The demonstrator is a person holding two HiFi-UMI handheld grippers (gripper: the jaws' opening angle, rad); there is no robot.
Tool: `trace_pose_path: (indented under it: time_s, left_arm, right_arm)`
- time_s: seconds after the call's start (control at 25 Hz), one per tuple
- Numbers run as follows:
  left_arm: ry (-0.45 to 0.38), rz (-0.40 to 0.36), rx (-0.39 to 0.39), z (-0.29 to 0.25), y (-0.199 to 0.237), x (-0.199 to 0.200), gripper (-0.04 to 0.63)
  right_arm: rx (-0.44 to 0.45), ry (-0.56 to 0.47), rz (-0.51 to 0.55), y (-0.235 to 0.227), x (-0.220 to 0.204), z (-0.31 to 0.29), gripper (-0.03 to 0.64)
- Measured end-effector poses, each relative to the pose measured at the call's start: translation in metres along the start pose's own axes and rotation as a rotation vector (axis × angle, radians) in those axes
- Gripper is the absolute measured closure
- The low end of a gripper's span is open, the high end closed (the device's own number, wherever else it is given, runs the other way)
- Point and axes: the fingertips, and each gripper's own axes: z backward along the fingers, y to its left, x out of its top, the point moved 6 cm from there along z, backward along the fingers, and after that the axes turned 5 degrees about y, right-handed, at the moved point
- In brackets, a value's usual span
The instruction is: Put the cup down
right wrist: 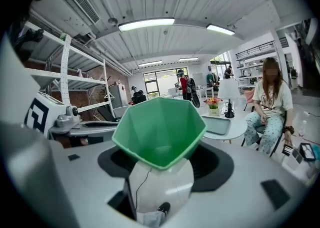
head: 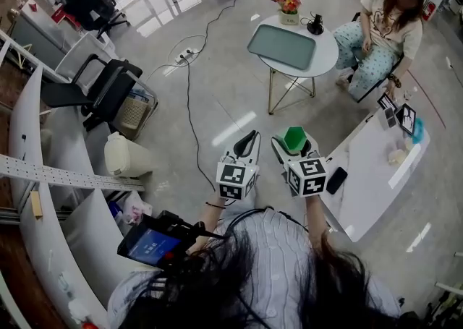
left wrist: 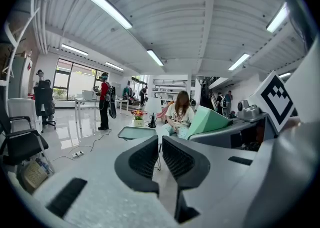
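striped shirt [head: 278, 251], white hand-held grippers [head: 252, 136] [head: 294, 144] (marker cubes [head: 235, 179] [head: 307, 176])

The green faceted plastic cup [right wrist: 159, 122] hides where the right tongs [right wrist: 162, 164] grip it; items on the white surface [head: 369, 197] are too small to tell.

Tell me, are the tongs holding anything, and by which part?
The right tongs hold a green cup, squeezing it by its sides. The left tongs hold nothing.

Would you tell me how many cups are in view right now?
1. The green cup is held in the right gripper. Others could be hidden.
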Motion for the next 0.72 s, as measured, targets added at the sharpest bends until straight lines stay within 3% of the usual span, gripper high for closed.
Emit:
trace_pose_path:
  time_s: [0.48, 0.72]
  left_arm:
    - [0.022, -0.063, -0.076, -0.07, 0.07, 0.037, 0.568]
    - [0.03, -0.057, -0.116, -0.1, 0.106, 0.052, 0.568]
  right_arm:
    - [-0.043, 0.013, -0.03, -0.022, 0.051, -0.084, 0.302]
    - [-0.073, 0.023, -0.045, -0.027, 0.073, -0.124, 0.302]
